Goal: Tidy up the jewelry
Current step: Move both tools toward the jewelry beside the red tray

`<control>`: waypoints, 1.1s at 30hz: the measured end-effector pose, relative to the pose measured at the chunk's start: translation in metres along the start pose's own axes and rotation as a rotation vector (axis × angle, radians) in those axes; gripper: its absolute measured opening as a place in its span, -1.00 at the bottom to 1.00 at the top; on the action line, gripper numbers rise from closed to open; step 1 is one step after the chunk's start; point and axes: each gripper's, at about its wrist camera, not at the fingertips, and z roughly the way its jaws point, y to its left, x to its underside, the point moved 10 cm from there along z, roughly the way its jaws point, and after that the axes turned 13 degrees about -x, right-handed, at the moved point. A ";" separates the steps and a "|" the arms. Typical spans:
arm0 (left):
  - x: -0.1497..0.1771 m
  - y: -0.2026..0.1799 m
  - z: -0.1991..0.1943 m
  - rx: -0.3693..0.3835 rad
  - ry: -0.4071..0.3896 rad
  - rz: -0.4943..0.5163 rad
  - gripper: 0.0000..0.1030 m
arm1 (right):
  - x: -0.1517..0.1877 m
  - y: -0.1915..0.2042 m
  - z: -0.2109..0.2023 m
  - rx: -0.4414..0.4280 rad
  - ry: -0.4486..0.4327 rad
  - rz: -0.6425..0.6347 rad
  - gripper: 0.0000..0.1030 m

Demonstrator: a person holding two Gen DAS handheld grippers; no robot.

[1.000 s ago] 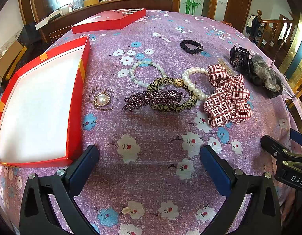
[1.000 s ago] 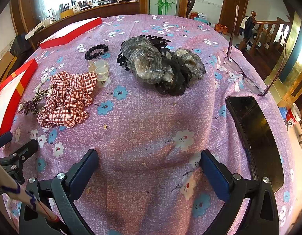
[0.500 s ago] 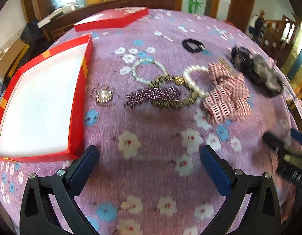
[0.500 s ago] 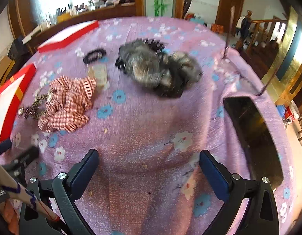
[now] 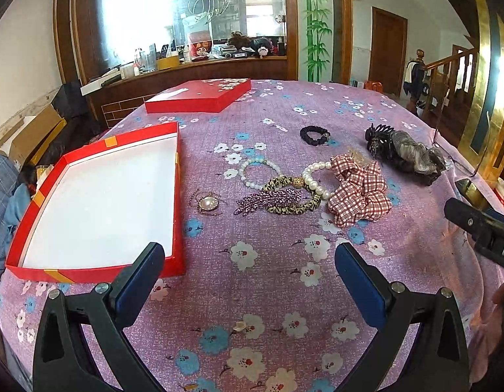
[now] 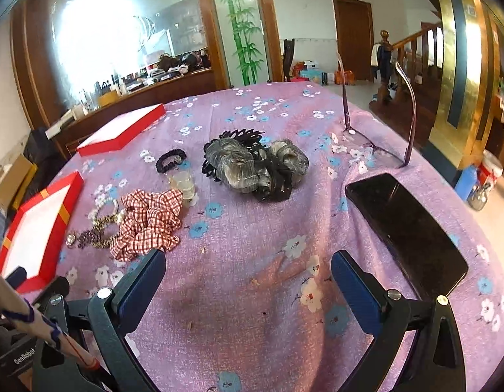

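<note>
Left wrist view: the left gripper [image 5: 250,269] hangs wide open over the tablecloth [image 5: 268,294], holding nothing. Beside the open red box [image 5: 176,176] lie one pearl brooch [image 5: 208,202], one purple leaf clip [image 5: 268,198], two bead bracelets [image 5: 259,171], one leopard hair tie [image 5: 293,207] and one checked scrunchie [image 5: 358,194]. The brooch looks small, hard and slippery; pinching its rim seems safest.

Right wrist view: the right gripper [image 6: 248,277] is also open and empty. One black hair tie [image 6: 170,160] and one grey hairpiece [image 6: 252,166] look soft, light and easy to pinch anywhere.
</note>
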 end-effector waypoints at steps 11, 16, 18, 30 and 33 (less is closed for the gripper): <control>-0.007 -0.002 0.000 -0.016 -0.020 0.017 1.00 | 0.004 0.004 0.005 0.020 0.052 -0.022 0.99; -0.007 -0.003 0.002 -0.020 -0.014 0.023 1.00 | 0.004 0.003 0.006 0.013 0.063 -0.012 0.99; -0.007 -0.003 0.002 -0.017 -0.011 0.024 1.00 | 0.004 0.004 0.007 0.012 0.067 -0.009 0.99; -0.007 -0.004 0.003 -0.014 -0.010 0.027 1.00 | 0.005 0.004 0.007 0.013 0.074 -0.013 0.99; -0.007 -0.004 0.003 -0.003 -0.015 0.023 1.00 | 0.004 0.005 0.007 0.005 0.069 -0.012 0.99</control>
